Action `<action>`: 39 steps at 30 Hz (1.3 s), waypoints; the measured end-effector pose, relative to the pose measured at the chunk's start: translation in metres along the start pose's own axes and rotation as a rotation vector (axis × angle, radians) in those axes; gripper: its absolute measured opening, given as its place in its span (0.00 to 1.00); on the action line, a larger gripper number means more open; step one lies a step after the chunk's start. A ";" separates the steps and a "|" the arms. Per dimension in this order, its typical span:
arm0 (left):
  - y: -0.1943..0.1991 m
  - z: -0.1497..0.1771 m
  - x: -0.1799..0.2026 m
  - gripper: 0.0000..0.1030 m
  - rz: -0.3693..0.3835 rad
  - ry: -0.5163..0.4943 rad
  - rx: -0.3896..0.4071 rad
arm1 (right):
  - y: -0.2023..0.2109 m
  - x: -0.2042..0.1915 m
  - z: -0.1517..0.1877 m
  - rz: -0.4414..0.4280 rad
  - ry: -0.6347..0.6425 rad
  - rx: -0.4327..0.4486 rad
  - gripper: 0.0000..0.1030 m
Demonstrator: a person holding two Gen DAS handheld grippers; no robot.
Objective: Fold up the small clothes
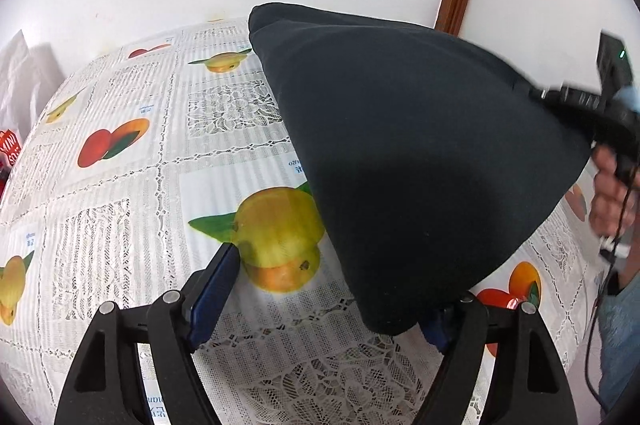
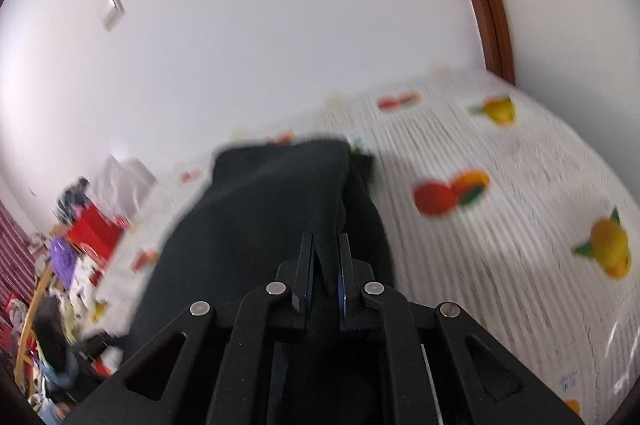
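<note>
Hanging in a soft, matte tent across the centre and right of the left wrist view, dark garment point(image 1: 400, 153), limp and light by the look of it, draping off the right tool point(image 2: 325, 265), jaws nearly closed and pinching a fold of the cloth at lower centre of the right wrist view. Standing wide apart at the bottom of the left view, left tool point(image 1: 332, 289), gripping nothing, the garment's lowest corner sagging against its right-hand finger. Likely calling for holds at corners or hems, over the glossy, lace-and-fruit-printed table point(image 1: 132, 193).
</note>
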State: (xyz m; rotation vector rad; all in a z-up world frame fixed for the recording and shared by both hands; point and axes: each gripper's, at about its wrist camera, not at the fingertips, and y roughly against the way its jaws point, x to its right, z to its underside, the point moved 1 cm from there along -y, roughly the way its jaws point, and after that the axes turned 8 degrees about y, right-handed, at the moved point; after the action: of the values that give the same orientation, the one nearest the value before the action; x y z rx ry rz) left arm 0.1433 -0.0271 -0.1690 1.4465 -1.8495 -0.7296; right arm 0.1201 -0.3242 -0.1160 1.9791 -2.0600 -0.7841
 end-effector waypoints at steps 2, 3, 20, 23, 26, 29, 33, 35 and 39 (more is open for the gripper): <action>0.000 0.000 -0.001 0.77 0.002 0.001 0.000 | -0.007 0.004 0.010 0.026 -0.003 -0.031 0.11; 0.001 0.000 0.000 0.77 0.002 0.000 0.000 | -0.006 0.006 0.013 0.045 0.004 -0.036 0.14; 0.033 -0.020 0.010 0.73 0.045 -0.003 0.129 | 0.030 -0.019 0.039 0.294 0.211 -0.041 0.28; 0.005 -0.024 -0.001 0.75 0.034 0.030 0.072 | 0.034 -0.011 0.047 0.327 0.183 -0.056 0.28; -0.012 -0.019 -0.003 0.76 0.021 0.027 0.021 | 0.036 -0.012 0.046 0.330 0.226 -0.091 0.28; -0.010 -0.025 -0.004 0.75 0.043 0.033 0.007 | 0.042 -0.015 0.031 0.311 0.237 -0.094 0.30; -0.005 -0.040 -0.006 0.75 0.059 0.040 0.029 | 0.033 -0.021 0.001 0.249 0.231 -0.097 0.36; -0.008 -0.048 -0.008 0.75 0.040 0.037 0.031 | 0.019 -0.024 -0.015 0.255 0.234 -0.116 0.36; -0.016 -0.060 -0.016 0.72 0.086 0.065 0.016 | -0.016 -0.024 -0.044 0.247 0.219 -0.169 0.36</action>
State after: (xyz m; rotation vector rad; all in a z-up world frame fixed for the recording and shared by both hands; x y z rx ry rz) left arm 0.2025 -0.0169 -0.1470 1.3754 -1.8587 -0.6202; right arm 0.1567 -0.3114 -0.0814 1.6052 -1.9875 -0.6355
